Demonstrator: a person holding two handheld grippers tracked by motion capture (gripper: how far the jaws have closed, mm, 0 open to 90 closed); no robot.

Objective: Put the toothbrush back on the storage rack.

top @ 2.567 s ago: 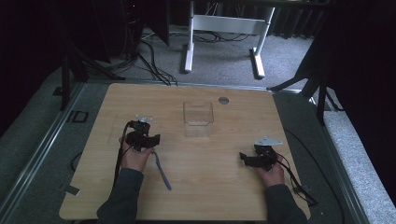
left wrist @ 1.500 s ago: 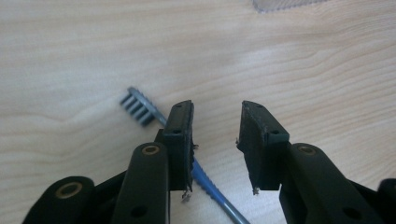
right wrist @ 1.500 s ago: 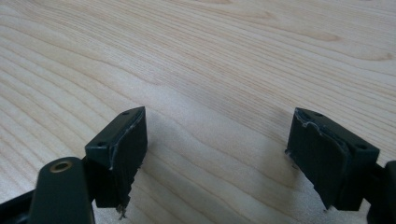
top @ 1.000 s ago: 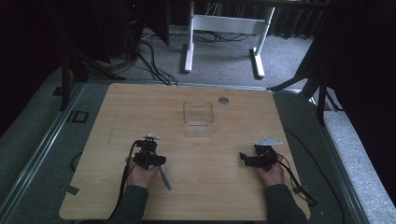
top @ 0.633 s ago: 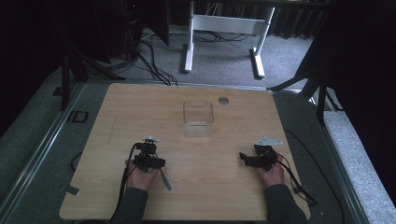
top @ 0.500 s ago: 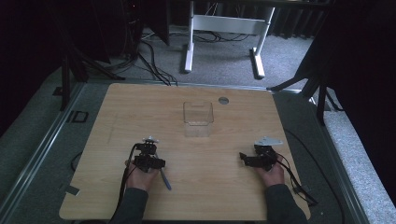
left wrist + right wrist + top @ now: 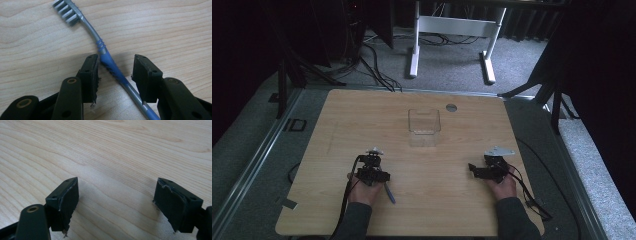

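A blue and grey toothbrush point(image 7: 113, 68) lies flat on the wooden table point(image 7: 352, 115), its bristle head point(image 7: 67, 13) pointing away in the left gripper view. My left gripper point(image 7: 116, 62) is lowered over its blue handle with one jaw on each side. Its jaws have just been opening and do not clamp the handle. From the high view the toothbrush point(image 7: 388, 193) sticks out beside my left gripper point(image 7: 377, 176) near the front of the table. My right gripper point(image 7: 475, 170) rests at the front right, wide open over bare wood point(image 7: 116, 187).
A clear, square plastic container point(image 7: 424, 127) stands at the table's middle, beyond both grippers. A small grey round disc point(image 7: 451, 107) lies near the far edge. A white desk frame point(image 7: 452, 30) and cables are on the floor behind the table.
Since the oldest frame my left hand has come back toward the near edge and stopped over the toothbrush. In the last second nothing visibly shifts. The right hand has stayed put.
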